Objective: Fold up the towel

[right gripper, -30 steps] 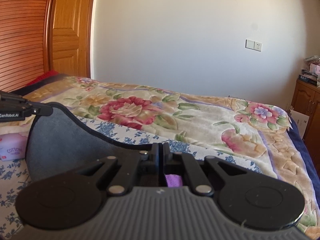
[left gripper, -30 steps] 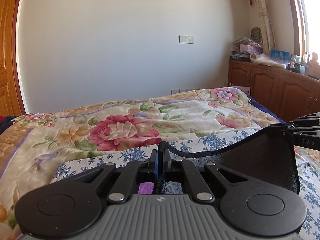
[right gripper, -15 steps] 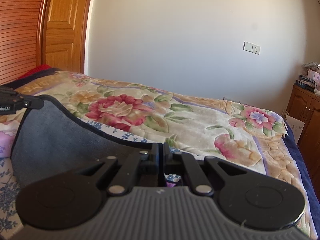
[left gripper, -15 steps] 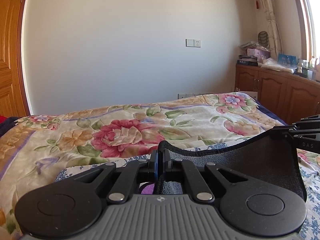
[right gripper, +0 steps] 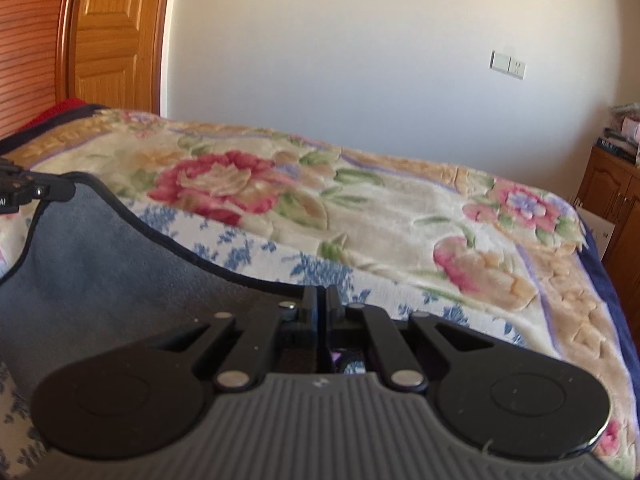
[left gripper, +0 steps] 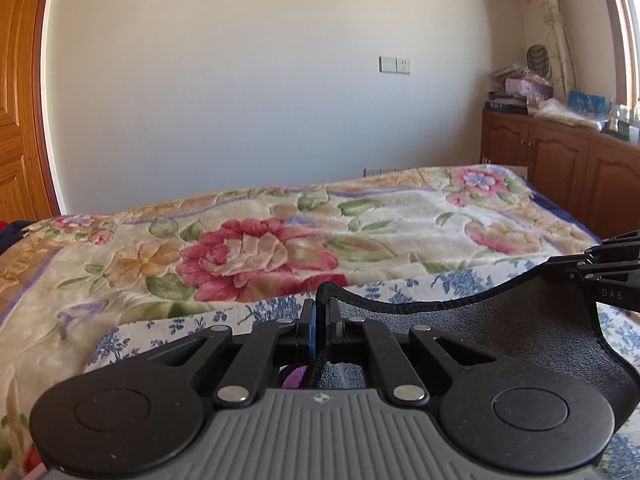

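Both grippers are up over the bed with one dark grey towel (left gripper: 500, 332) strung between them. The left gripper (left gripper: 320, 312) has its jaws pinched tight on the towel's black-bound hem, which pokes up as a little hump right at the fingertips. From there the edge sags in a shallow curve off to the right, where the right gripper (left gripper: 592, 266) clamps the other corner.

Over to the right wrist view: the right gripper (right gripper: 320, 300) is closed down hard, jaws pressed together, with the towel (right gripper: 100, 264) spreading away to the left of the fingers. Its hem climbs up to the left gripper (right gripper: 44, 190) at the frame's far left edge. So one towel, two grippers, two corners held, the cloth hanging slack between them and draping down in front of both cameras.

Beneath it lies a white sheet with blue flowers (left gripper: 264, 312), and beyond that a cream floral blanket (left gripper: 256, 248) with big pink blooms. Writing: the letters "DAS" (left gripper: 612, 294) show on the right gripper's body in the left view. A white switch and socket plate (left gripper: 394, 65) sits on the wall. A wooden cabinet (left gripper: 560, 160) stands by the window, cluttered on top, and a wooden door (right gripper: 116, 32) is at the left.
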`<state>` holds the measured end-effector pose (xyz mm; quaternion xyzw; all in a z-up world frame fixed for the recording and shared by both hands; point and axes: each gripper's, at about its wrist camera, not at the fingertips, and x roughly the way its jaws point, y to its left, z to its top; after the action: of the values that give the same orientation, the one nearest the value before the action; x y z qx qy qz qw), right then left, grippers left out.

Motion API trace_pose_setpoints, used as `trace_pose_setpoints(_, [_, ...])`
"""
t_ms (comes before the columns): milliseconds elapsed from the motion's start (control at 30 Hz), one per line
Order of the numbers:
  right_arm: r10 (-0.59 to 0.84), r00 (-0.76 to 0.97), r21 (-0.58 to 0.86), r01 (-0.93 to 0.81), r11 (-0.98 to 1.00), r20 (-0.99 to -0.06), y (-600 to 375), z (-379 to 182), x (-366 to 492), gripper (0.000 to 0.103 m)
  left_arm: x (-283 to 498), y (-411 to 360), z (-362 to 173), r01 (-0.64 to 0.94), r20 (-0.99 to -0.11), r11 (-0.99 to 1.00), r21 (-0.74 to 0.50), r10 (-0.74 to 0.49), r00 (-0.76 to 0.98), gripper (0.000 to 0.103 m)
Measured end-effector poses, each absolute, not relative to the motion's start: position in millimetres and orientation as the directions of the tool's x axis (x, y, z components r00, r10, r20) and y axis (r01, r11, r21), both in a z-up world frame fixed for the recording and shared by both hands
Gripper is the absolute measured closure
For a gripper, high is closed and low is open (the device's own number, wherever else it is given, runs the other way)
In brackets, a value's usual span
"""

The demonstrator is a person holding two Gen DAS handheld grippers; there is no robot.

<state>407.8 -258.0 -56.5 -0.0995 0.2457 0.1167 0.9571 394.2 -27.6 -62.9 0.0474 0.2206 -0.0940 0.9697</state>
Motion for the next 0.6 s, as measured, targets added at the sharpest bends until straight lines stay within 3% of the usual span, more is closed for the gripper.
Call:
trace_pose_setpoints(233, [0.170, 0.822, -0.131, -0.283, 0.950, -0.544, -257.9, -74.6, 418.4, 0.099, 413.6, -29.9, -87.3, 0.195, -0.514, 0.978, 0.072, -0.131, 0.848, 0.098])
trace_pose_setpoints(533, [0.174, 0.807, -0.130, -0.295, 0.947, -0.564, -258.0, -80.4, 423.8, 0.099, 421.0, -25.4, -101.7, 0.182, -0.538, 0.981, 0.071, -0.115, 0.835, 0.095])
trace_pose_setpoints(600, [0.173, 0.803, -0.118, -0.288, 0.950, -0.570, -259.0, -82.0, 425.5, 0.098, 422.0, -22.8, -102.1, 0.180, -0.538, 0.982, 0.050, -0.126, 0.834, 0.080])
